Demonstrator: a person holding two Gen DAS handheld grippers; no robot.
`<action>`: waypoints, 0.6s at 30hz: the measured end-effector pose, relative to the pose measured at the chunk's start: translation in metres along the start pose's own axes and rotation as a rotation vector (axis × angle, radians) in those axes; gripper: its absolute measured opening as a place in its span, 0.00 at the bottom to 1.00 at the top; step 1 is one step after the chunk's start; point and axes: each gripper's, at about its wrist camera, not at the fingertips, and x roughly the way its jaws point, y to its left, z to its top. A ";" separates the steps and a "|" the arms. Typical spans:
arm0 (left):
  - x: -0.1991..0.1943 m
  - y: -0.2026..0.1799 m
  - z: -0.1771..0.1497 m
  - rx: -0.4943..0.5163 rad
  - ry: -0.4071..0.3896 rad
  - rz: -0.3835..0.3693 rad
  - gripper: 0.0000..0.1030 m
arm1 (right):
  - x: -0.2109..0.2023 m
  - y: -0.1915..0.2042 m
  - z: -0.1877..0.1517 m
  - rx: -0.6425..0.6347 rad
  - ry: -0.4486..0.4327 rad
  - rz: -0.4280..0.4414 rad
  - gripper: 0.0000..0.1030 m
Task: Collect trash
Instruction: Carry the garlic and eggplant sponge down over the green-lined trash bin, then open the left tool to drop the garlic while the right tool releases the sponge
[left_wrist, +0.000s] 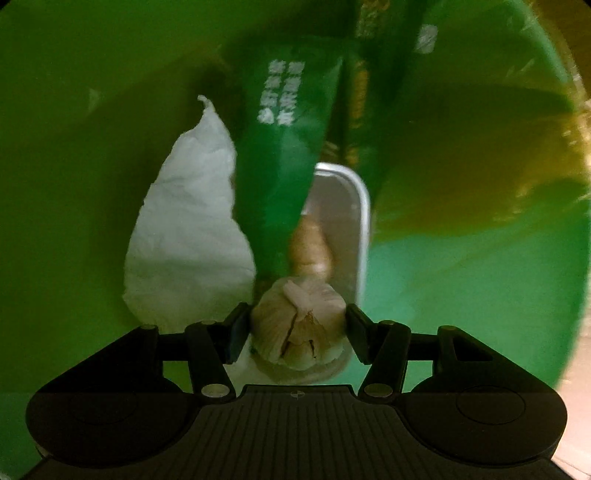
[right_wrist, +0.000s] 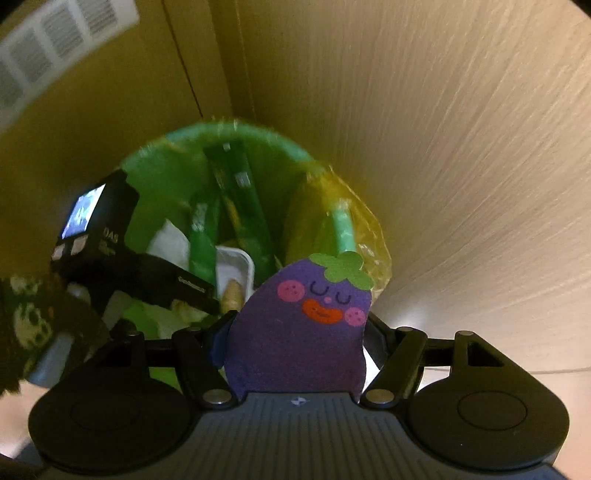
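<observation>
My left gripper (left_wrist: 297, 332) is inside the green trash bin (left_wrist: 74, 147), with a garlic bulb (left_wrist: 299, 332) between its pads; a small gap shows at the right pad. Below it lie a white tray (left_wrist: 351, 206), a piece of ginger (left_wrist: 310, 251), crumpled white paper (left_wrist: 188, 236) and green wrappers (left_wrist: 291, 147). My right gripper (right_wrist: 297, 332) is shut on a purple eggplant-shaped sponge (right_wrist: 295, 332), held just outside the bin's rim (right_wrist: 236, 129). The left gripper's body (right_wrist: 122, 258) reaches into the bin from the left.
The bin has a yellow-green liner bag (right_wrist: 354, 221) hanging over its right rim. It stands against a cardboard box (right_wrist: 110, 110) with a white label (right_wrist: 55, 48) and a beige textured wall (right_wrist: 461, 147). A sleeved arm (right_wrist: 29, 314) is at the left.
</observation>
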 end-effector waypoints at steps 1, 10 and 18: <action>-0.001 0.000 -0.001 0.006 -0.013 -0.003 0.57 | 0.005 -0.001 -0.002 -0.011 0.002 0.000 0.68; -0.061 0.015 -0.014 -0.036 -0.136 -0.098 0.54 | 0.032 0.007 -0.003 -0.093 0.020 0.018 0.68; -0.149 0.028 -0.038 -0.091 -0.281 -0.117 0.54 | 0.063 0.046 0.016 -0.205 0.017 0.108 0.69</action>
